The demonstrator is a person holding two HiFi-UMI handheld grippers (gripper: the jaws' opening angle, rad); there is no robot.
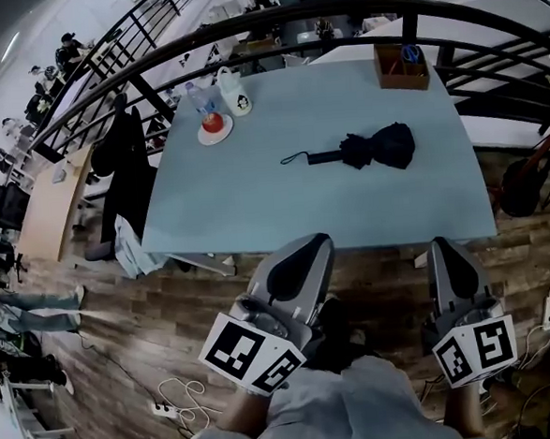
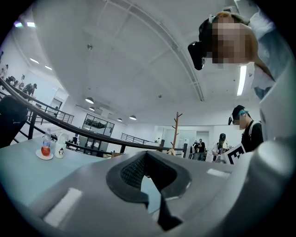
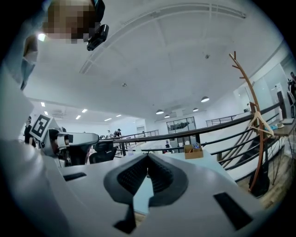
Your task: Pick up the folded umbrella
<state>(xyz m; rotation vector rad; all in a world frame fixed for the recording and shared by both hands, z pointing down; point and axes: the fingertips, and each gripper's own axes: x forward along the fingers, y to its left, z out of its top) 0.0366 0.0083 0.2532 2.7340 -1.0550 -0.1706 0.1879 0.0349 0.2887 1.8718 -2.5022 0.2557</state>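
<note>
The folded black umbrella (image 1: 375,148) lies on the light blue table (image 1: 255,206), right of the middle, its thin handle (image 1: 299,158) pointing left. Both grippers hover off the table's near edge, close to the person's body and well short of the umbrella. The left gripper (image 1: 319,242) has its jaws shut with nothing between them, its tips meeting in the left gripper view (image 2: 146,153). The right gripper (image 1: 443,244) also looks shut and empty (image 3: 148,155). The umbrella shows in neither gripper view.
At the table's far right stands a wooden box (image 1: 401,64). A plate with a red thing (image 1: 214,129) and small bottles (image 1: 233,93) sit at the far left. A black railing (image 1: 336,13) curves behind. A chair draped in black (image 1: 126,168) stands left; cables (image 1: 180,399) lie on the wooden floor.
</note>
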